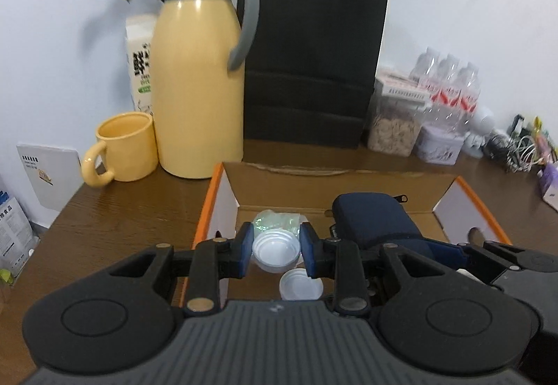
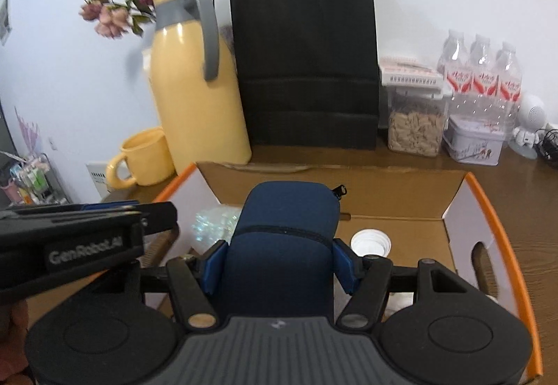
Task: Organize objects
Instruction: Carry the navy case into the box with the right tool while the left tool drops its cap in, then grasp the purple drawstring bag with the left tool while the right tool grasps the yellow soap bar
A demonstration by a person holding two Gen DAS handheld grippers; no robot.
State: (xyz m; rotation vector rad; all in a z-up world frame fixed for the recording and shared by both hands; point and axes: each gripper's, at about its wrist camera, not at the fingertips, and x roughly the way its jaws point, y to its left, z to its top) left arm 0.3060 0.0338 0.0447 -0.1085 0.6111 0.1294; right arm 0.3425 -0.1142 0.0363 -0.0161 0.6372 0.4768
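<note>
The left gripper (image 1: 275, 250) holds a small white cup (image 1: 276, 249) between its blue pads, over the open cardboard box (image 1: 223, 196) on the brown table (image 1: 115, 210). A second white cup (image 1: 300, 284) lies in the box just below it, with a crumpled clear wrapper (image 1: 277, 219) behind. The right gripper (image 2: 280, 263) clamps a dark blue zipped pouch (image 2: 289, 210), also over the box. A yellow jug (image 1: 197, 78), a yellow mug (image 1: 122, 148) and a black paper bag (image 1: 310, 53) stand behind.

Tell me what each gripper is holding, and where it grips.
Left gripper clamps a white plastic cup by its rim sides. Right gripper clamps the navy zippered pouch across its sides.
</note>
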